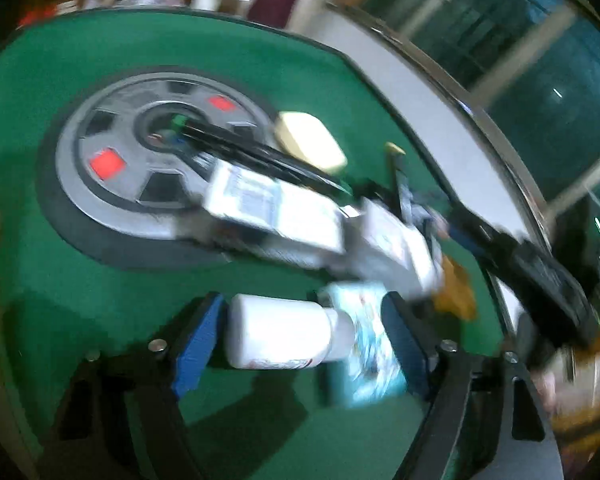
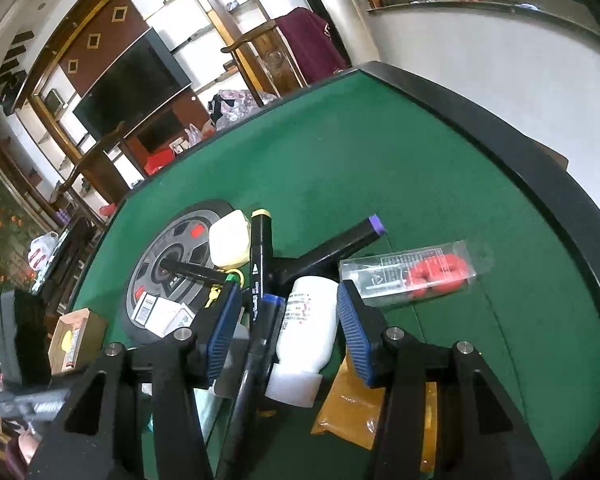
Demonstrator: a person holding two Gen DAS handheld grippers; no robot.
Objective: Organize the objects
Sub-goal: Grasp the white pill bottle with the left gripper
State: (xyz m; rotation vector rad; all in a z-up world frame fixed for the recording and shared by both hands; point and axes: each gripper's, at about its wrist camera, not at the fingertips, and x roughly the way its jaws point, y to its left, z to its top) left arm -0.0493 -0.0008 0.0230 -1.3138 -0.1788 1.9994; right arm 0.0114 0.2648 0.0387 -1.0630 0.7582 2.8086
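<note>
Left wrist view first, and it's smeared with blur. The left tongs stand spread over the green surface, blue pads on either side of a white bottle lying on its side — the left pad is just beside the bottle's base, though whether it presses I cannot tell. The right pad sits against a pale blue printed packet next to the bottle's cap end. Beyond them a heap runs diagonally: white boxes, black marker pens and a cream-coloured block, all partly over the grey round hub with red squares set into the surface.

Over to the right wrist view, much sharper. The right tongs are spread too, with the same white bottle between the pads, cap end towards the camera — a gap shows on its right side. A black marker with a blue band lies between the pads as well, left of the bottle. An amber sachet lies near, under the right finger. Farther right, apart from the heap, a clear packet holding something red lies flat on the green. A marker with a purple cap points away to the far right, and the cream block sits at the hub's edge.
</note>
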